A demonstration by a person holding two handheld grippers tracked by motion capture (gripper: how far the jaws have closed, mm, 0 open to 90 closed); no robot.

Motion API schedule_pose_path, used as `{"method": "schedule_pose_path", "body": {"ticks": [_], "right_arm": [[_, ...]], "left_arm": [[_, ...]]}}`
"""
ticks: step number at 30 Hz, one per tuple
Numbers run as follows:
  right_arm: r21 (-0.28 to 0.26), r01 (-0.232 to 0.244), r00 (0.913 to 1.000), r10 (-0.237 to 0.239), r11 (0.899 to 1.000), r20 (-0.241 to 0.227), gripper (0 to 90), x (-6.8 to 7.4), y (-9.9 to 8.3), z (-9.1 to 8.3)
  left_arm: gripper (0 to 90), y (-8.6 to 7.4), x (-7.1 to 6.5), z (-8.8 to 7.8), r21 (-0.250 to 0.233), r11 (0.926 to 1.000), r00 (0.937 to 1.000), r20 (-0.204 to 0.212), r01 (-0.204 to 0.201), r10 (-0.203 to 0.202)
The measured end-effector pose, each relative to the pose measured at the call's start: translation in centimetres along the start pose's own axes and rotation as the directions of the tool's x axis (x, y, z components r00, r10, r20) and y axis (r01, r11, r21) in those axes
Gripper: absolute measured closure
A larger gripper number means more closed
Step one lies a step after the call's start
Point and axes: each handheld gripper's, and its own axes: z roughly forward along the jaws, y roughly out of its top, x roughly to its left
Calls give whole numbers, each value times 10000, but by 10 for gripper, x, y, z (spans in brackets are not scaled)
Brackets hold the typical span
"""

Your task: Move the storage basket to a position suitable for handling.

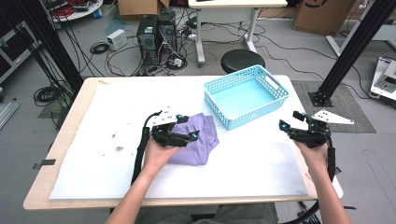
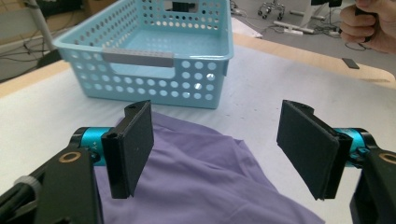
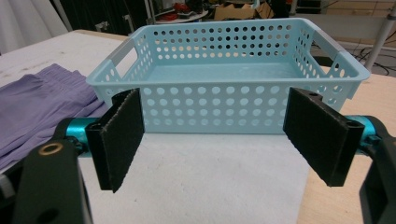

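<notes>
**Left gripper poised over a folded purple cloth, basket waiting beyond**

High view: the left gripper (image 1: 180, 129) hung directly above a folded purple cloth (image 1: 203, 140) that lay near the middle of the white table cover (image 1: 107, 154), just in front of a light blue basket (image 1: 280, 95). The right gripper (image 1: 292, 123) was held well apart from the cloth, at the right edge of the table (image 1: 65, 140) and beside the basket's near right corner. This spacing suggested a division of work: one tool addressed the cloth while the other stayed out of its way, ready to assist.

Left gripper view: the two black jaws stood wide apart with nothing between them, straddling the cloth (image 2: 201, 182) from above. The opening was aimed across the cloth's upper fold, probably so that a closing motion would pinch a thick layered part rather than a single loose edge. The basket (image 2: 154, 58) stood just past the cloth, its handle side facing the tool, and the person's right hand (image 2: 366, 23) appeared at the far upper corner.

Right gripper view: these jaws were likewise spread and held nothing. They faced the basket's (image 3: 233, 100) long perforated wall, with the cloth (image 3: 42, 105) visible to one side. The basket was empty, which fitted its likely role as the destination. Judged from this layout, the work stood at its beginning: the cloth was not yet gripped, and the grasp was the step in hand.
</notes>
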Motion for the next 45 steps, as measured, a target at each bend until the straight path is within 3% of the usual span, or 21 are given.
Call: {"method": "schedule_pose_path", "body": {"ticks": [10, 21, 26, 30, 33, 40, 45], "right_arm": [[39, 63, 10000, -64, 10000, 15, 207, -1, 0, 1], [-40, 87, 10000, -87, 10000, -27, 207, -1, 1, -1], [-8, 66, 10000, -66, 10000, -27, 207, -1, 1, -1], [-22, 143, 9999, -143, 9999, -31, 207, 0, 1, -1], [-25, 129, 9999, -129, 9999, -75, 207, 0, 1, -2], [-53, 105, 9999, -105, 9999, -20, 207, -1, 0, -4], [-5, 26, 10000, -26, 10000, -29, 207, -1, 0, -5]], "left_arm": [[272, 0, -10, 38, 329, 9995, 10000, 40, -41, 40], [272, 2, -17, 83, 551, 9983, 9989, -422, 207, -184], [273, 3, -18, 95, 573, 9977, 9972, -671, 373, -334], [273, 9, -18, 106, 1006, 9942, 9972, -684, 377, -308], [273, 12, -14, 116, 1121, 9907, 9938, -888, 773, -675], [272, 14, -13, 129, 1271, 9874, 9894, -1219, 940, -785], [272, 19, -14, 138, 1481, 9822, 9817, -1679, 1155, -901]]}}
